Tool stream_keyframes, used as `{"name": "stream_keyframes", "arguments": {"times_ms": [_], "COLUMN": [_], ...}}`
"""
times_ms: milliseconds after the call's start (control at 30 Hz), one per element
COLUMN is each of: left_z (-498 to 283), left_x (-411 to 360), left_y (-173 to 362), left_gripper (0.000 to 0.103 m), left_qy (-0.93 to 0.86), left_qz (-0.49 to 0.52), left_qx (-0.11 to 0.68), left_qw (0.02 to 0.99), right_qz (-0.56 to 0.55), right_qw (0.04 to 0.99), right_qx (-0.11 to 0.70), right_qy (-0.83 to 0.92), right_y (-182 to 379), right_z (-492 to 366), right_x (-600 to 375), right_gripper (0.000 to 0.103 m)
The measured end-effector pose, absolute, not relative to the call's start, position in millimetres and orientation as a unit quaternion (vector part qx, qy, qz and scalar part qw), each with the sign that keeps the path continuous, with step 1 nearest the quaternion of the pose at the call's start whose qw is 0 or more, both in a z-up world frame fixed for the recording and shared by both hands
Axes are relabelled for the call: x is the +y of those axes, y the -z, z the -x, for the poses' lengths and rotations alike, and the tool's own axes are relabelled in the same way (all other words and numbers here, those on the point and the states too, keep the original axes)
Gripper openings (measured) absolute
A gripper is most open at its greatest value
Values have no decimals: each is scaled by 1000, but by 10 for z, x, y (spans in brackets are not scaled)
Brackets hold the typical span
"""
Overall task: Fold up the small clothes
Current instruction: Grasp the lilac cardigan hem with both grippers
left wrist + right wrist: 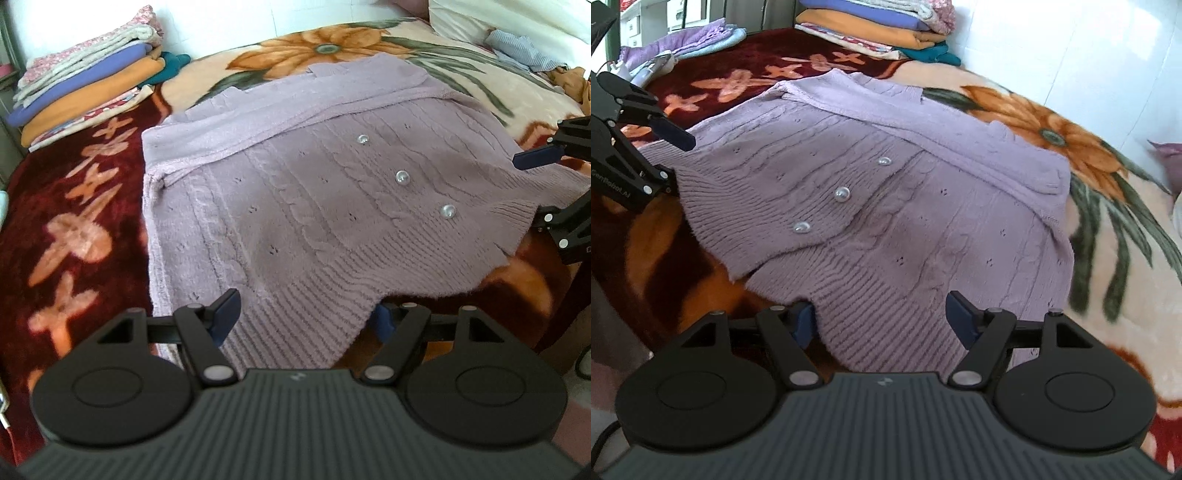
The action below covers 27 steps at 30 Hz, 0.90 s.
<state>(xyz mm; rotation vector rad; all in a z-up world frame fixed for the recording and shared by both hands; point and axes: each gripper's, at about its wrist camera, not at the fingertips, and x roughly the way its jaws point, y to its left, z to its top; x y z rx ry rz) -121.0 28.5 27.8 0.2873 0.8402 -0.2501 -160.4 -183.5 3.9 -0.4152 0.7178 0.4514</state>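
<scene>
Nearest the lens, the left gripper [304, 314] stood with its jaws released, spread to either side of the ribbed hem of the lilac cable-knit cardigan [314, 192], pads not pressing the knit. Likewise the right gripper [882, 315] had its jaws apart, straddling the hem at the other front corner, nothing clamped.

That cardigan lay flat, front up, on the plush floral blanket [74, 206] covering the bed, with its hem towards the cameras and its 3 pearl buttons [402, 178] in a row up the overlapped front. Both sleeves appeared folded across the upper body.

Judging by this, the step in hand was taking hold of the 2 hem corners, and the fold up towards the collar was not yet made. The next move would call for both jaws to close on the full thickness of the ribbing, then lift and carry the hem evenly so the thick knit did not slump or skew.

Farther off, a stack of folded clothes [88, 85] sat against the wall.
</scene>
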Motion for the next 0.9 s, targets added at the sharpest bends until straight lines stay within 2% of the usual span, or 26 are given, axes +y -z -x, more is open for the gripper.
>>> {"name": "stream_keyframes", "arguments": {"times_ms": [300, 400, 500, 533, 667, 733, 800, 900], "left_z": [1196, 1233, 1229, 1222, 1210, 1217, 1229, 1213], "left_x": [314, 294, 299, 306, 304, 303, 301, 332], "left_y": [-265, -266, -263, -263, -283, -306, -336, -394], "left_gripper": [73, 67, 55, 52, 21, 16, 12, 10], "left_qy": [111, 114, 122, 122, 129, 130, 128, 123], "left_qz": [-119, -125, -110, -105, -89, -84, -82, -67], "left_qx": [401, 390, 388, 387, 381, 374, 364, 353], "left_qw": [902, 905, 907, 908, 911, 914, 919, 925], "right_qz": [198, 192, 188, 182, 170, 166, 168, 167], "right_qw": [902, 906, 911, 912, 914, 916, 919, 926], "right_qx": [332, 330, 329, 331, 331, 327, 317, 298], "right_qy": [-193, -182, -164, -160, -162, -164, -164, -158], "right_y": [-9, -2, 33, 43, 69, 64, 35, -48], "right_z": [1618, 1637, 1625, 1612, 1588, 1592, 1606, 1617], "right_x": [-1812, -1841, -1875, -1887, -1876, -1856, -1838, -1825], "right_gripper": [75, 72, 59, 51, 29, 18, 12, 10]}}
